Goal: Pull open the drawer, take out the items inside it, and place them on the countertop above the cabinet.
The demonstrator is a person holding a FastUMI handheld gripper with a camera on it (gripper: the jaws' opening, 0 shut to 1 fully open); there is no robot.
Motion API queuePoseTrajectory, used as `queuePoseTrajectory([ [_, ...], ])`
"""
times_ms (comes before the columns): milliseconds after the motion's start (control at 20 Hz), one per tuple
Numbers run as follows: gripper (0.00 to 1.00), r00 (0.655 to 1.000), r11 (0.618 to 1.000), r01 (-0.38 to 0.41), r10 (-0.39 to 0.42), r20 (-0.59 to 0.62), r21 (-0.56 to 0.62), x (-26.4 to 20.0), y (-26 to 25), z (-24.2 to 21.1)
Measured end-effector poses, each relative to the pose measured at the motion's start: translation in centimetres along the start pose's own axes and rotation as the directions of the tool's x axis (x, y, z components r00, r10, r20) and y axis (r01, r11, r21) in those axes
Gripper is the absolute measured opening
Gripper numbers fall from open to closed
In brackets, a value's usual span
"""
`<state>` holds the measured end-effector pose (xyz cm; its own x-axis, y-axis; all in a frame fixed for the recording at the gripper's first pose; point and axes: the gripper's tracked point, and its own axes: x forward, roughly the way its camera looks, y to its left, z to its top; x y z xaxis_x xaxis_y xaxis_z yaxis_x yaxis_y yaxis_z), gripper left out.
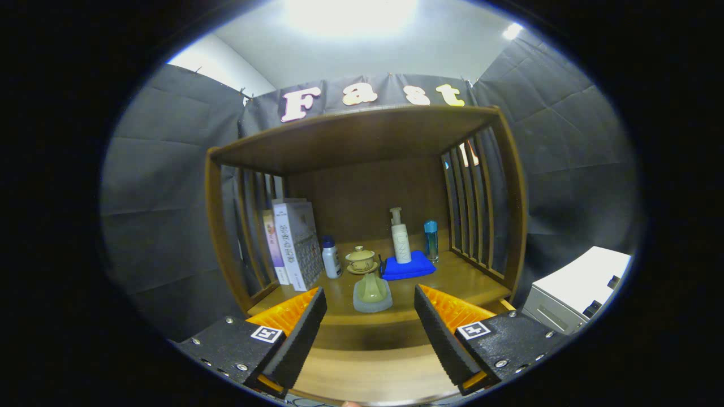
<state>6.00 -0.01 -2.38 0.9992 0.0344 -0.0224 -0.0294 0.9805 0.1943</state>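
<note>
Gripper (370,316) is sitting wide open with nothing between the fingers, hovering over the brown wooden countertop (464,280). Just ahead of the fingertips a pale green ceramic pitcher on a grey pad (373,292) is resting, with a folded blue cloth (408,267) lying beyond it.

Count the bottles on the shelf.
3: a white bottle beside the books, a pump bottle on the blue cloth, a blue bottle right of it. Gripper fingers open.
</note>
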Motion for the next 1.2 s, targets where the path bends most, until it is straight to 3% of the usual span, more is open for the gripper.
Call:
queuePoseTrajectory([
  [250, 0.96, 0.999, 0.996, -0.035, 0.037, 0.029, -0.08, -6.4, 1.7, -2.7],
  [600, 0.96, 0.994, 0.989, -0.098, 0.091, -0.061, -0.111, -9.0, 5.2, -8.0],
  [750, 0.97, 0.996, 0.986, -0.063, 0.053, -0.068, -0.152, -9.9, 4.2, -9.9],
  [950, 0.96, 0.999, 0.995, -0.014, 0.009, -0.05, -0.098, -10.6, 3.1, -12.5],
  [1200, 0.96, 0.996, 0.996, -0.019, 0.012, -0.088, -0.085, -10.1, 2.6, -15.5],
])
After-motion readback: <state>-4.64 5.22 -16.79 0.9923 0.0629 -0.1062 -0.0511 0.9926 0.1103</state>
